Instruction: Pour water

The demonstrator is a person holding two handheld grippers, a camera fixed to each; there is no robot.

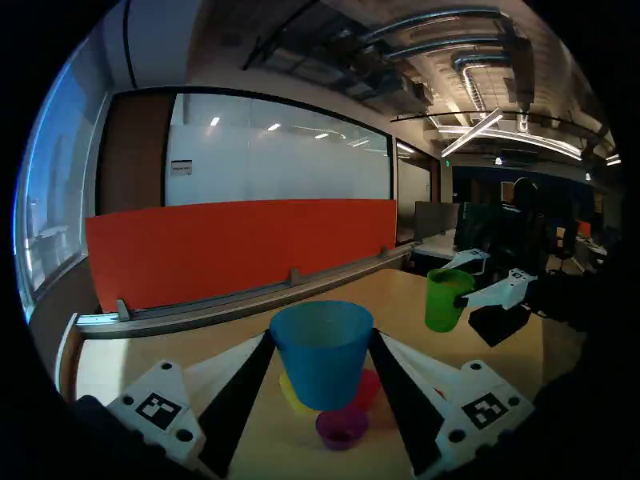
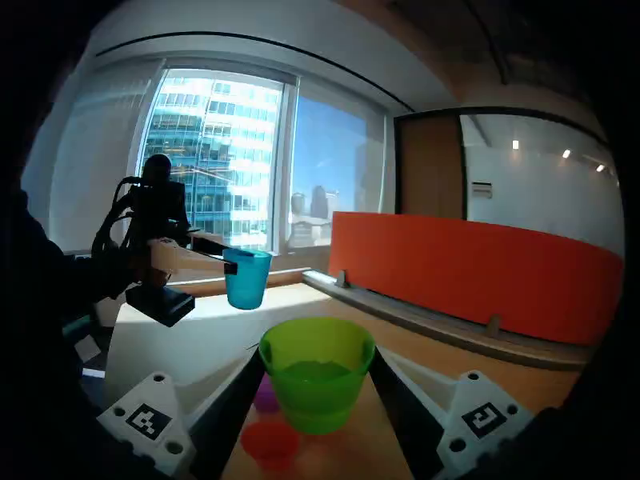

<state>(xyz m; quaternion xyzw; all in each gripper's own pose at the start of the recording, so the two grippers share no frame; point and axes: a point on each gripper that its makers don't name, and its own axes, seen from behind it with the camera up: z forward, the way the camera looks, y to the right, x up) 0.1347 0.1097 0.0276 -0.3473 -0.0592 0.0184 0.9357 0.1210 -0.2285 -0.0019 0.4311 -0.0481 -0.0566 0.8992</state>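
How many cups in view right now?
5. Blue cup in the left tongs, green cup in the right tongs. Purple cup, red cup and what looks like a yellow cup sit on the table beneath, partly hidden; more may be behind.

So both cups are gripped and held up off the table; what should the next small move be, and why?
Probably carry the green cup, held by the right gripper, toward the blue cup in the left gripper before tilting. Both cups are upright and well apart above the table, and the green one seems to hold liquid, so pouring from here would likely miss.
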